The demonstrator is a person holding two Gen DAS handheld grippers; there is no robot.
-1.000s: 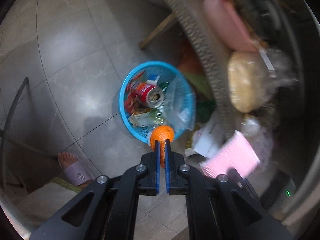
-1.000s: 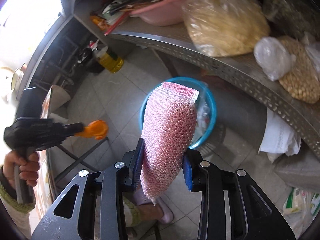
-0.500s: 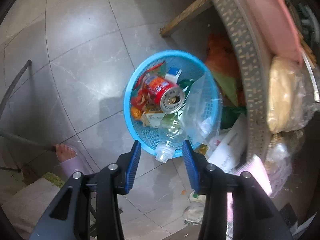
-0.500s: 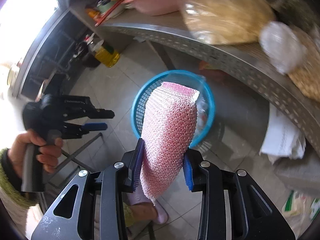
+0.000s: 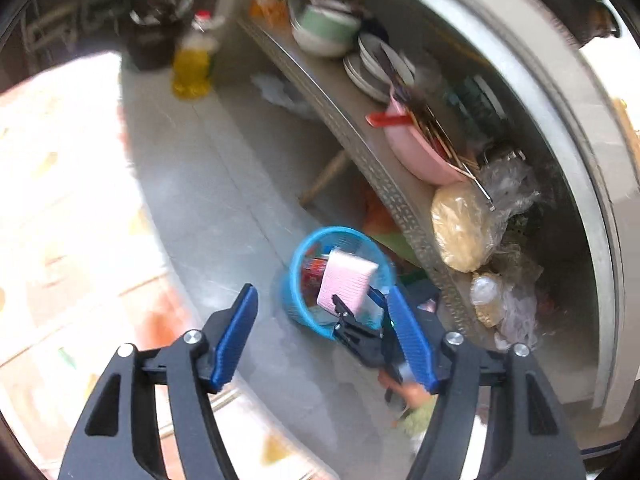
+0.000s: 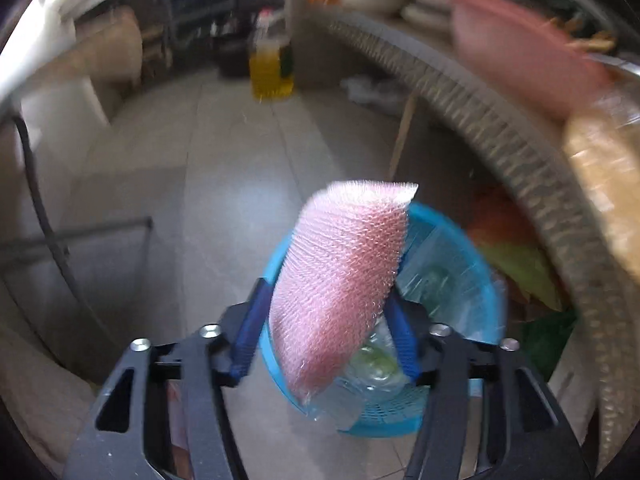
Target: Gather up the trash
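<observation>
one blue mesh basket (image 6: 460, 280) stands on the tiled floor (image 6: 224, 168) just beside the front edge of a metal shelf (image 5: 360, 148), and one pink foam net sleeve (image 6: 340, 280) hangs over it between the fingers of the right gripper (image 6: 324, 332). the sleeve's long axis runs steeply, its flat open end up and tipped toward the shelf, its rounded lower end down over the basket's near rim. the right fingers have just been opening; the sleeve is between them, close against both blue pads, but blur hides whether the pads press it, so i cannot tell if it is held. in the left view the same sleeve (image 5: 346, 282) shows above the basket (image 5: 304, 256) with the right gripper (image 5: 356, 304) under it. the left gripper (image 5: 324, 340) is empty, its two fingers standing wide apart after just opening, with only floor and basket showing between them. inside the basket lie one crumpled clear plastic bottle (image 6: 372, 364) and one red can (image 5: 314, 270), its print too blurred to read. on the shelf are one pink basin (image 5: 416, 152), one pale green bowl (image 5: 326, 26), a stack of plates (image 5: 376, 68) too blurred to count, and one bag of pale grain (image 5: 460, 228). one bottle of yellow oil (image 6: 270, 68) stands on the floor at the shelf's far end, its label unreadable.
</observation>
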